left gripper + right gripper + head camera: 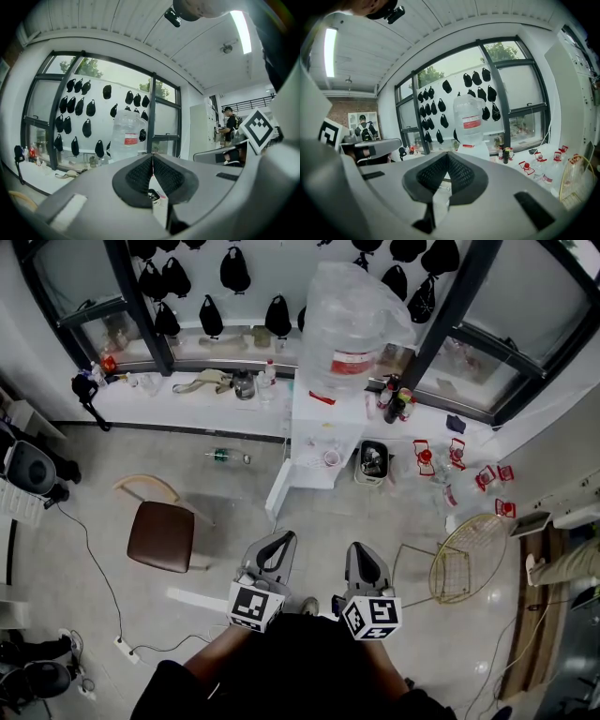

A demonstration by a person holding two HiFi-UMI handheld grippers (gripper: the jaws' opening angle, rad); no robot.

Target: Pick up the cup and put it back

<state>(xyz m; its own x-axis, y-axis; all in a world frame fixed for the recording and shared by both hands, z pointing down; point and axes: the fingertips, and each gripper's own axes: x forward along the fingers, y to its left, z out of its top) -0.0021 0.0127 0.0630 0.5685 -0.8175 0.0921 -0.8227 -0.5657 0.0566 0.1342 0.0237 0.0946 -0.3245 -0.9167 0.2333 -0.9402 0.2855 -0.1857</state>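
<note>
A small clear cup stands on the tray of the white water dispenser, under the big upturned water bottle. My two grippers are low in the head view, well short of the dispenser. The left gripper and the right gripper are both shut and empty. In the left gripper view the pads meet, and the cup peeks out below them on the dispenser. In the right gripper view the gripper is shut too, with the water bottle ahead.
A brown chair stands left of me and a wire basket to my right. Beside the dispenser are a small bin and several red-capped bottles. Cables cross the floor. A person's leg is at the right edge.
</note>
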